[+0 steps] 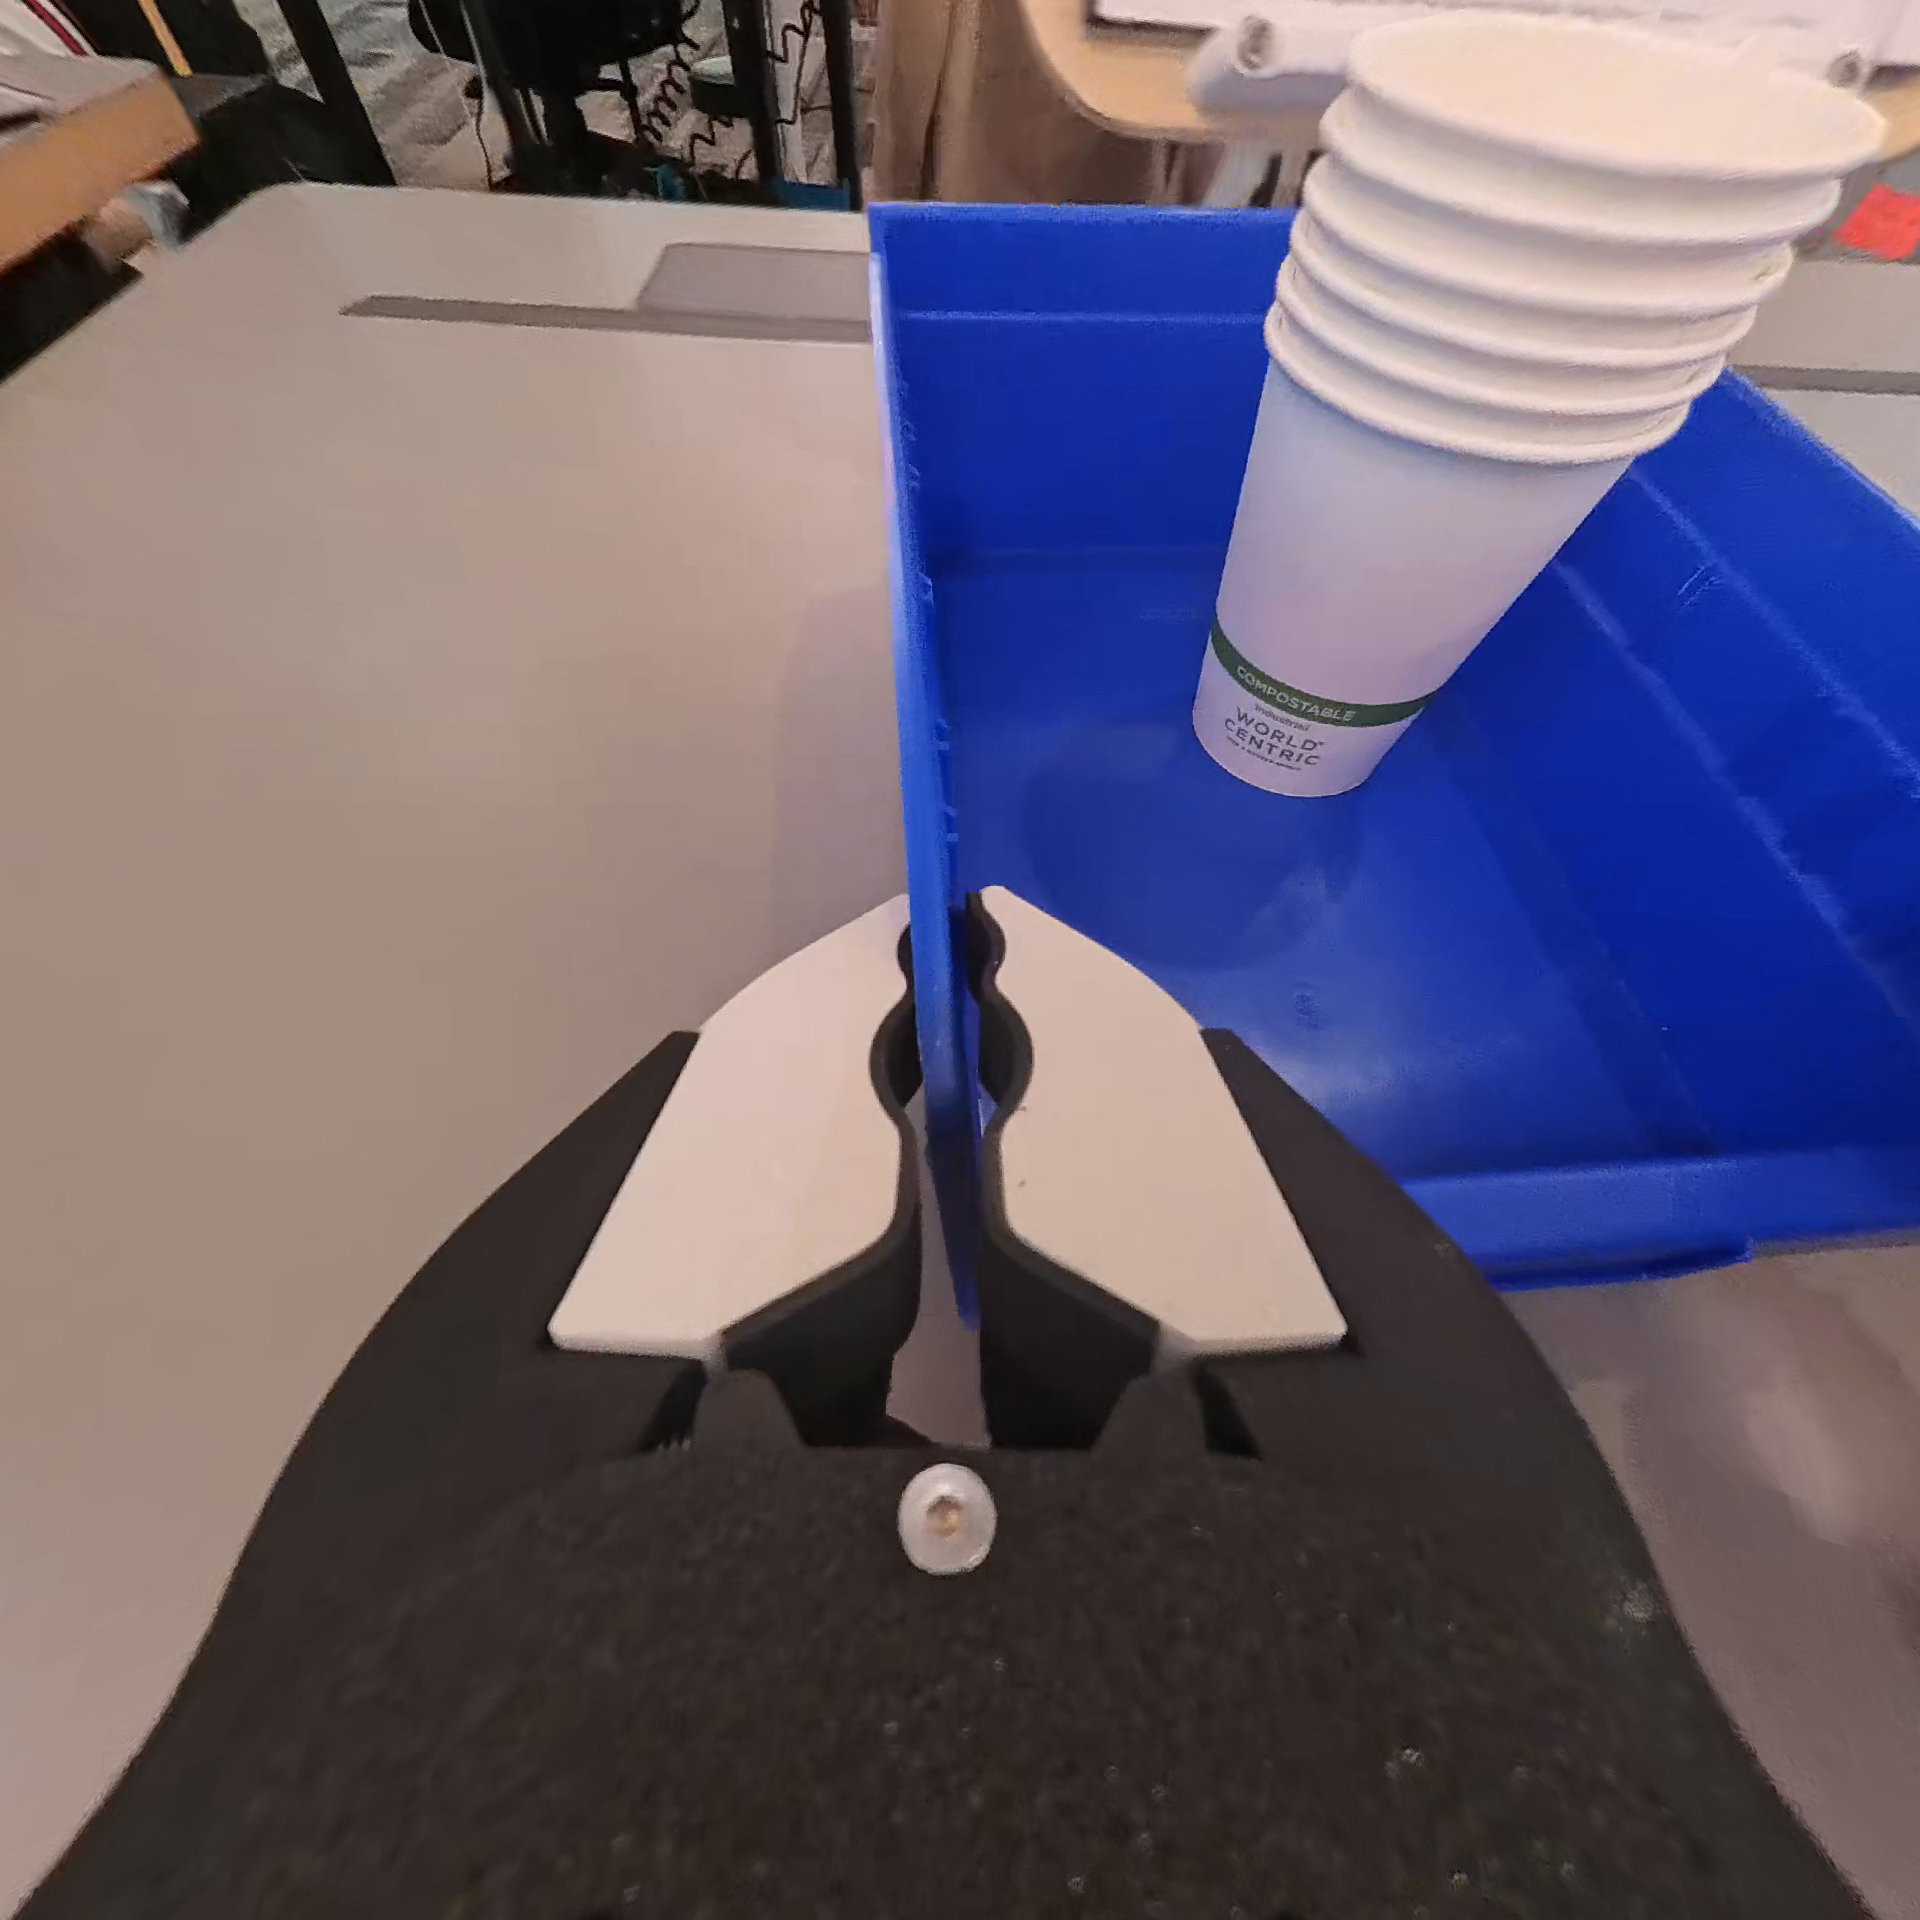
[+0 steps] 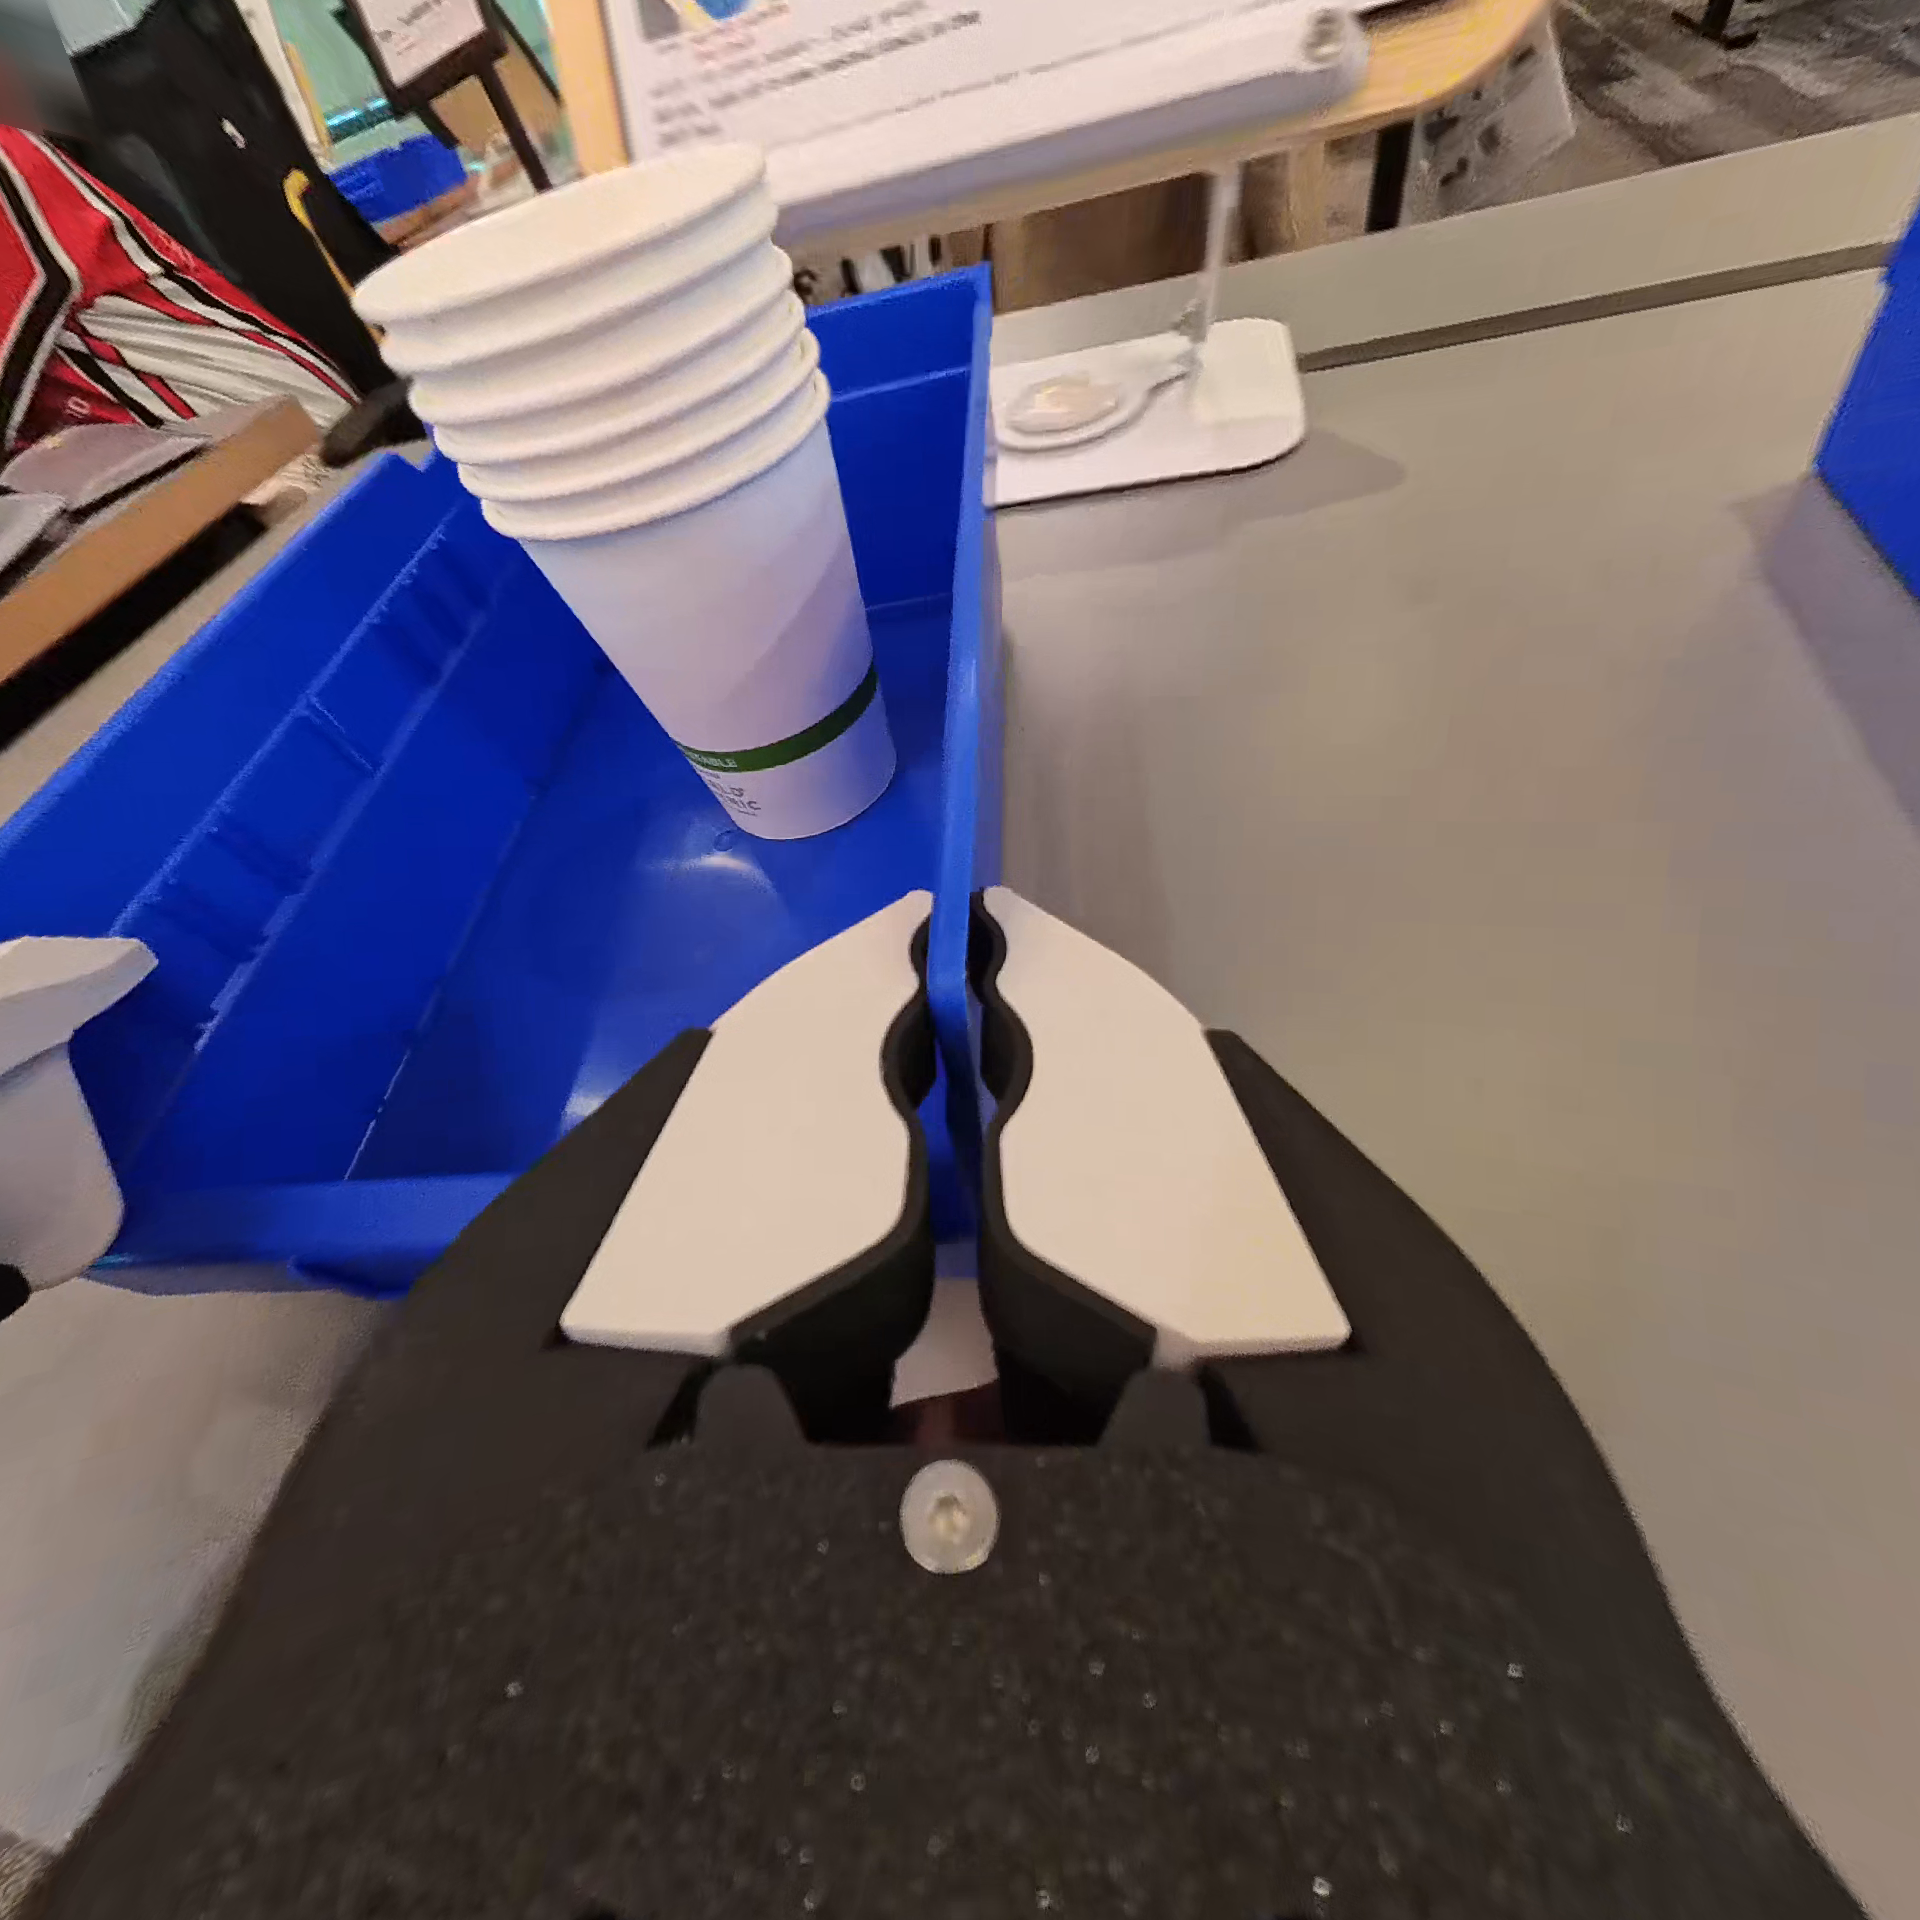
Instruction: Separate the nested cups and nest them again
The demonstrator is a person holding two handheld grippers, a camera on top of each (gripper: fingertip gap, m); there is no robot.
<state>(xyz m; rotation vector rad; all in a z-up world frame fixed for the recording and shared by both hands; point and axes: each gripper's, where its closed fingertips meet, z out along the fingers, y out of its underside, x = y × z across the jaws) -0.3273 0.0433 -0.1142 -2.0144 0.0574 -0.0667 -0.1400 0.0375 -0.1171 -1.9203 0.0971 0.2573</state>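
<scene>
Cups, a nested stack of white paper ones, are standing inside a blue bin toward its far end, the stack leaning slightly. Bottom cup is showing a green band and some print near its base; several rims are showing stacked at the top. In the right wrist view the stack is sitting close to the bin's right wall, apart from the grippers.

Left gripper is clamping the bin's left side wall, its white-and-black fingers pressing on both faces of the thin blue wall near the front corner. Right gripper is doing the same on the opposite side wall, jaws closed onto the plastic. The left gripper's white finger tip is also peeking in at the left edge of the right wrist view, at the bin's other wall.

Bin is sitting on a grey table. A white lamp base is standing on the table just beyond the bin's far right corner. Part of another blue bin is showing at the right edge, well apart. Background is blurry clutter, cannot tell details.
</scene>
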